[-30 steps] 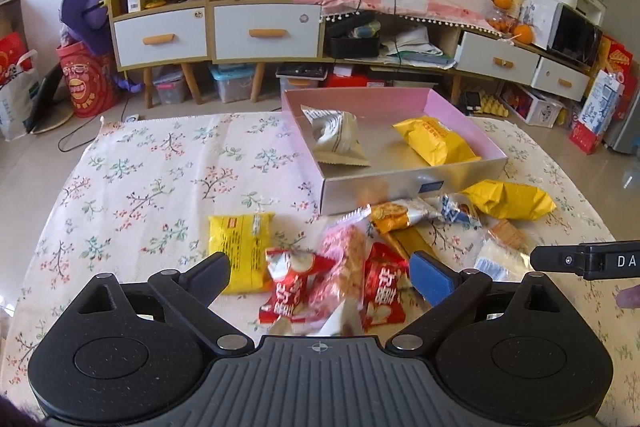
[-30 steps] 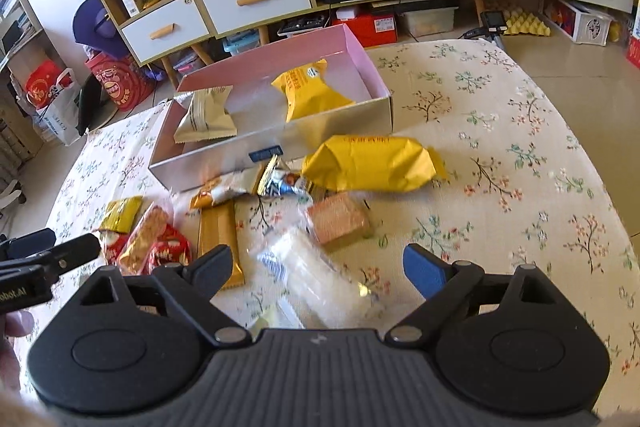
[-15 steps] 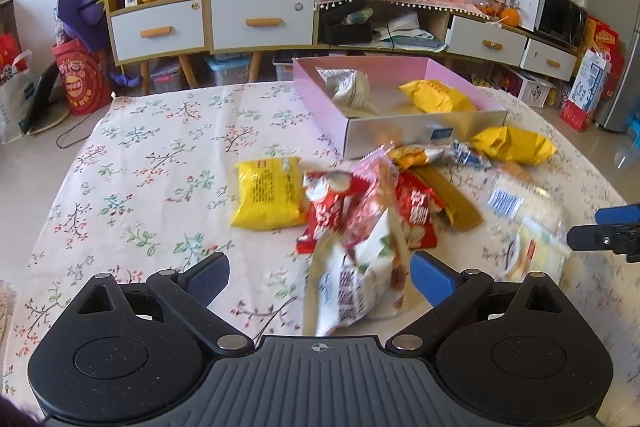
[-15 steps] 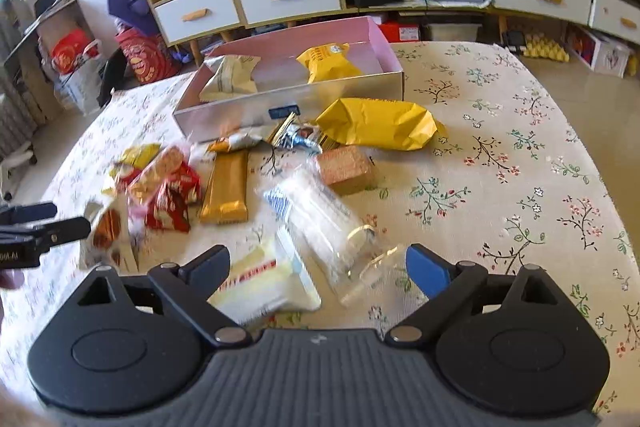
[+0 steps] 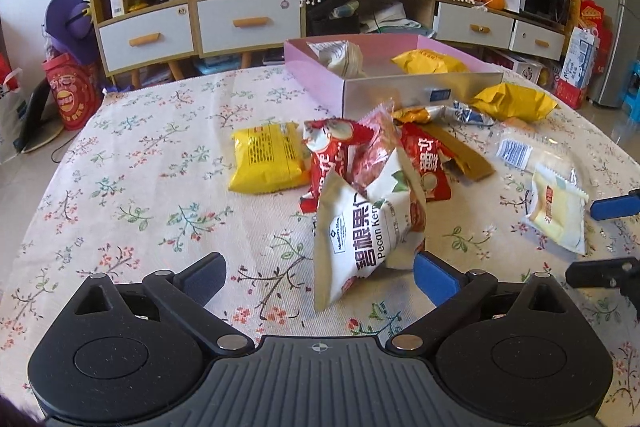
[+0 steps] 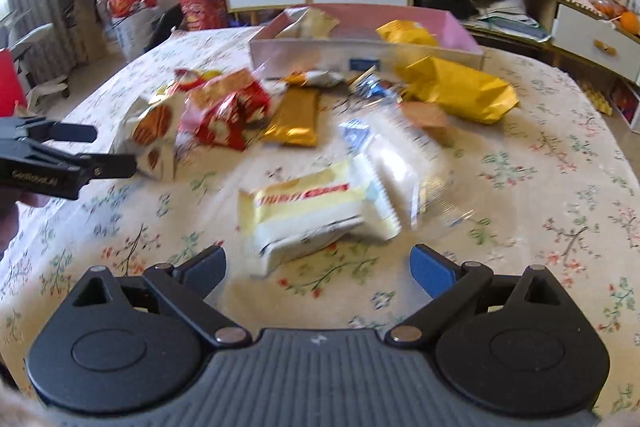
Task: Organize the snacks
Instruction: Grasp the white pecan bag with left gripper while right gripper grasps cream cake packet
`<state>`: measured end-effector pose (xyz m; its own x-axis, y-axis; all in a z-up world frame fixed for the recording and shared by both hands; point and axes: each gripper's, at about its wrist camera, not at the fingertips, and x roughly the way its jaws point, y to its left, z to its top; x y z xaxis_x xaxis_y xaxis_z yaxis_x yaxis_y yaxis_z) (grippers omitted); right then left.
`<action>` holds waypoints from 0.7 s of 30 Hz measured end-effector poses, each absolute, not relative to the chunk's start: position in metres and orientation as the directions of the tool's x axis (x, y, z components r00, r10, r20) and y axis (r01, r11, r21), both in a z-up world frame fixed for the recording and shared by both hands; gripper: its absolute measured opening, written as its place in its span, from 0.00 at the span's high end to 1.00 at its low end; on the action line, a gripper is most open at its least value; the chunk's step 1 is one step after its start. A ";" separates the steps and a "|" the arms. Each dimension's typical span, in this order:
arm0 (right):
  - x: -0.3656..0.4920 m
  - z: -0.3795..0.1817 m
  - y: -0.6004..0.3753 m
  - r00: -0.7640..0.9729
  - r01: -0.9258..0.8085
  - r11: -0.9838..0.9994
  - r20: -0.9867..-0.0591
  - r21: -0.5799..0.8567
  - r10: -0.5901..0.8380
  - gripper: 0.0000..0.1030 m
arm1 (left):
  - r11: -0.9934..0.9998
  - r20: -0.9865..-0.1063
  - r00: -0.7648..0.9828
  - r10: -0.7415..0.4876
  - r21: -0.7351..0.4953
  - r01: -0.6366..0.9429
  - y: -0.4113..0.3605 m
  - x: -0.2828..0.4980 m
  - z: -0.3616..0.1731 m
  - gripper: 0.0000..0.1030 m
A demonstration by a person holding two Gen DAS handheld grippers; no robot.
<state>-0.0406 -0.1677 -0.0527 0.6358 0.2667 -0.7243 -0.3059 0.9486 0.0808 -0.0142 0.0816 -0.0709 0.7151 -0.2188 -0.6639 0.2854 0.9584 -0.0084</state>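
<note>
Pink box (image 5: 316,75) at 12 o'clock on the flowered surface (image 5: 132,163), two packets inside. Cabinet (image 5: 192,23) beyond. Right gripper (image 6: 318,261): jaws just opening, apart, cream packet (image 6: 304,211) ahead. Left gripper (image 5: 320,273): jaws apart around pecan bag (image 5: 362,231). Advice: centre before closing.

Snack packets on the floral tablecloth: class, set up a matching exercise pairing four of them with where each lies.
Things:
1. white pecan kernel bag
2. pale yellow wafer packet
3. gold foil bar
4. crumpled cream packet

Places:
A. inside the pink box
B. between the open left gripper fingers
C. ahead of the open right gripper
D. beside the red packets

Pairs: 1-B, 2-C, 3-D, 4-A
</note>
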 end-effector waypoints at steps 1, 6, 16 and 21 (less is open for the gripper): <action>-0.042 -0.054 -0.166 0.643 -0.311 0.948 -0.719 0.071 0.264 0.01 | 0.958 -0.662 0.715 -0.223 -0.013 0.287 0.081 -0.014 -0.071 0.02; -0.047 -0.058 -0.161 0.667 -0.341 0.940 -0.697 0.029 0.263 0.00 | 0.945 -0.652 0.710 -0.265 -0.030 0.325 0.071 -0.012 -0.074 0.02; -0.032 -0.057 -0.148 0.672 -0.338 0.940 -0.687 0.045 0.275 0.00 | 0.938 -0.656 0.698 -0.287 -0.043 0.345 0.048 0.000 -0.076 0.02; -0.022 -0.053 -0.143 0.661 -0.307 0.949 -0.701 0.075 0.269 0.00 | 0.941 -0.658 0.693 -0.293 -0.072 0.330 0.041 0.005 -0.071 0.04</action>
<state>-0.0222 -0.1432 -0.0533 0.6609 0.2692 -0.7005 -0.3072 0.9487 0.0747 0.0051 0.0415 -0.0714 0.6932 -0.2935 -0.6583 0.3303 0.9412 -0.0718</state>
